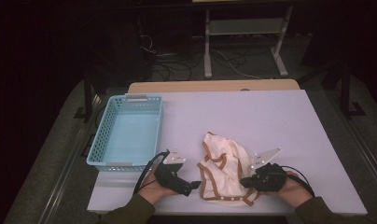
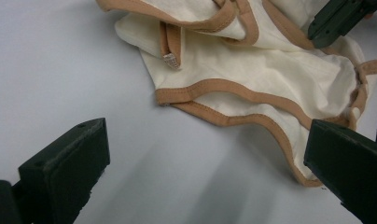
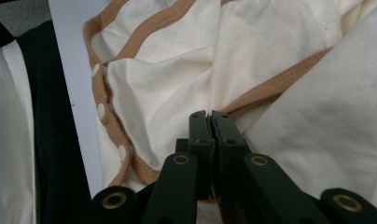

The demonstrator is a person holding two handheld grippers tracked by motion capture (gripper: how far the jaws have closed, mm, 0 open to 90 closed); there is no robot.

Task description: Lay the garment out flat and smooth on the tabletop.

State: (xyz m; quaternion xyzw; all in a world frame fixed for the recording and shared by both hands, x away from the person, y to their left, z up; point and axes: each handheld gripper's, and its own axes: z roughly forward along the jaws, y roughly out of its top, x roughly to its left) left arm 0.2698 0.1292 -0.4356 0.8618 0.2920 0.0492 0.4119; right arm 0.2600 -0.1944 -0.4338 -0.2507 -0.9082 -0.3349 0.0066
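1. A cream baby garment (image 1: 224, 170) with tan trim lies crumpled on the white tabletop (image 1: 270, 116), near the front edge, between both hands.
2. Right gripper (image 1: 248, 182): fingers pressed together at the garment's right edge. Looks like they're pinching the cloth, though the fold itself is hard to make out.
3. Left gripper (image 1: 196, 184): fingers spread wide, nothing in them, just beside the garment's left hem.
4. The fabric looks light, soft and floppy, so it'll sag. I'd grab the stitched trim or snap placket (image 3: 102, 112).
5. The blue plastic basket (image 1: 105, 140) at left has nothing in it.
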